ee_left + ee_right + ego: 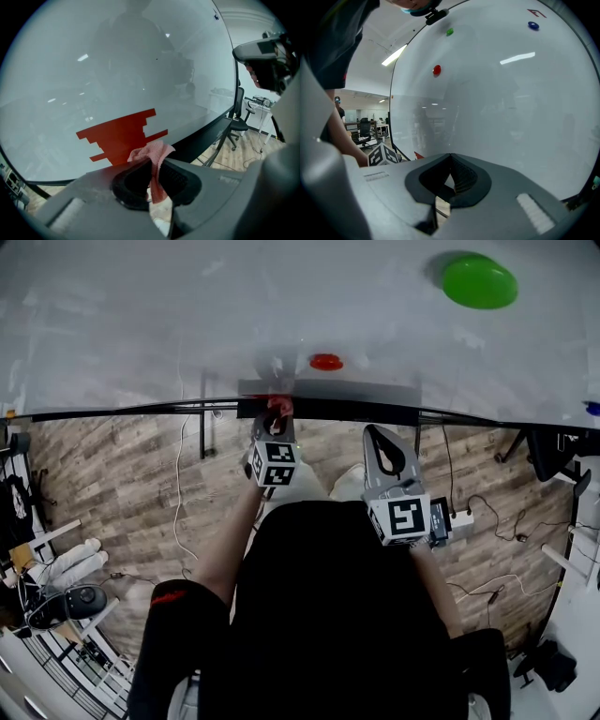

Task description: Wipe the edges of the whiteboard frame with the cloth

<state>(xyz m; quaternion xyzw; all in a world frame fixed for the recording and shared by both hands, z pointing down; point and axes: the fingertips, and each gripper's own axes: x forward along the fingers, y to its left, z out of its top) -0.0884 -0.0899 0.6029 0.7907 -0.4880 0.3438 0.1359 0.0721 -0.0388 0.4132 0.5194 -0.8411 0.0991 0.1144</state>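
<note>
Pink cloth at the whiteboard's bottom edge, held in the left tongs.
The whiteboard [187, 315] fills the head view, with its dark frame [112, 411] along the bottom. The left gripper [277, 413] is right at that frame. Only its own view shows the jaws clamped on the cloth [152, 152], which bunches out past the tips. The right gripper [380, 439] sits beside it, jaws together on nothing. 2 more on the board: green magnet [479, 281], red magnet [326, 362].

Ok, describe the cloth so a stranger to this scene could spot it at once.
Start at the big whiteboard and follow its dark bottom frame along to the tip of the left gripper. The cloth is pinched between that gripper's jaws. Unlike the glossy round red magnet nearby on the board, it is a soft, crumpled, pinkish rag.
</note>
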